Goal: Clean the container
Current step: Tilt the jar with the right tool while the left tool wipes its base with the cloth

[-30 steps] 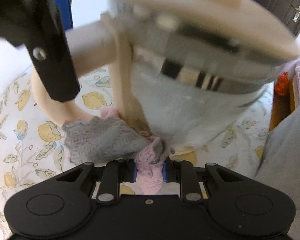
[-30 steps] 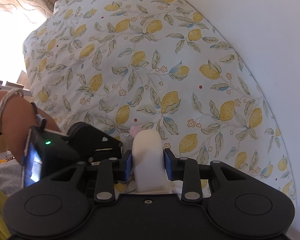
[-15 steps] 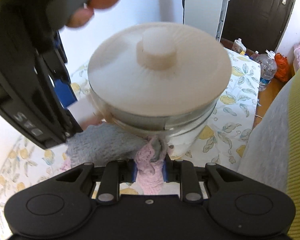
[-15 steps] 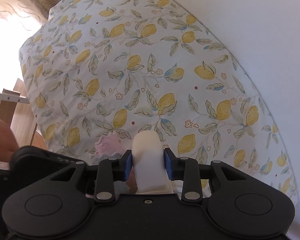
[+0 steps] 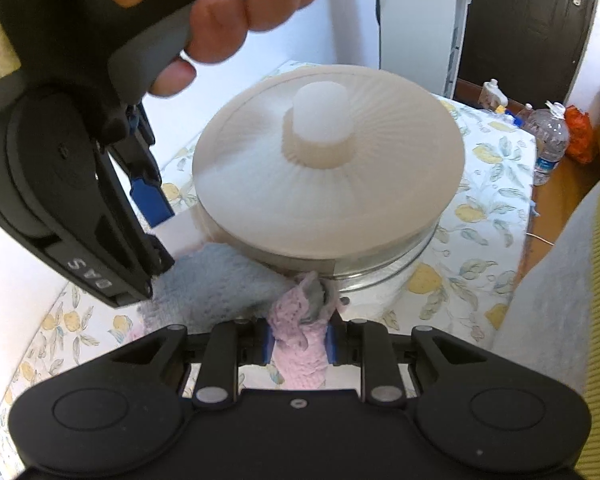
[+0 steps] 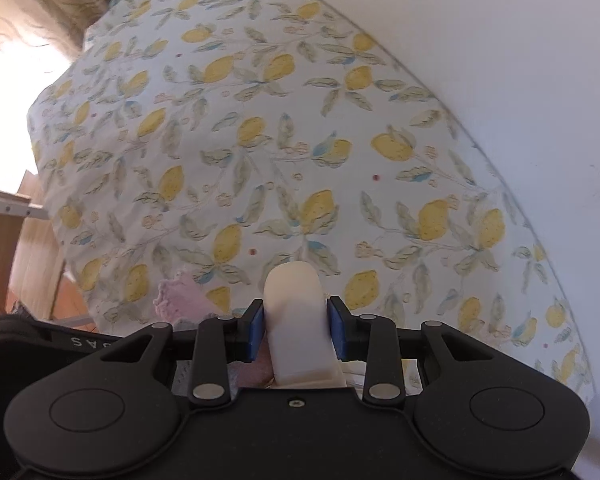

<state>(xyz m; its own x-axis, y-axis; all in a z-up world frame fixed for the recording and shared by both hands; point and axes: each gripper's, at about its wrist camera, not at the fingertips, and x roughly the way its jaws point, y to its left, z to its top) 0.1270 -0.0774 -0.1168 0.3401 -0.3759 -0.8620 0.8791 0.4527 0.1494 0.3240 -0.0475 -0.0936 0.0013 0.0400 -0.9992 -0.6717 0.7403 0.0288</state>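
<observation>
The container is a clear jar with a metal band and a cream ribbed lid with a knob, held above the lemon-print tablecloth. My left gripper is shut on a pink and grey knitted cloth, which presses against the jar side just under the lid. My right gripper is shut on the jar's cream handle; it appears at upper left in the left wrist view. A pink corner of the cloth shows in the right wrist view.
The tablecloth covers the table beside a white wall. Water bottles and a dark door are at the far right. A wooden chair stands past the table's left edge.
The container has tilted, so its lid now faces the left wrist camera from further away. The cloth stays against the jar below the lid. The right gripper keeps its hold on the handle.
</observation>
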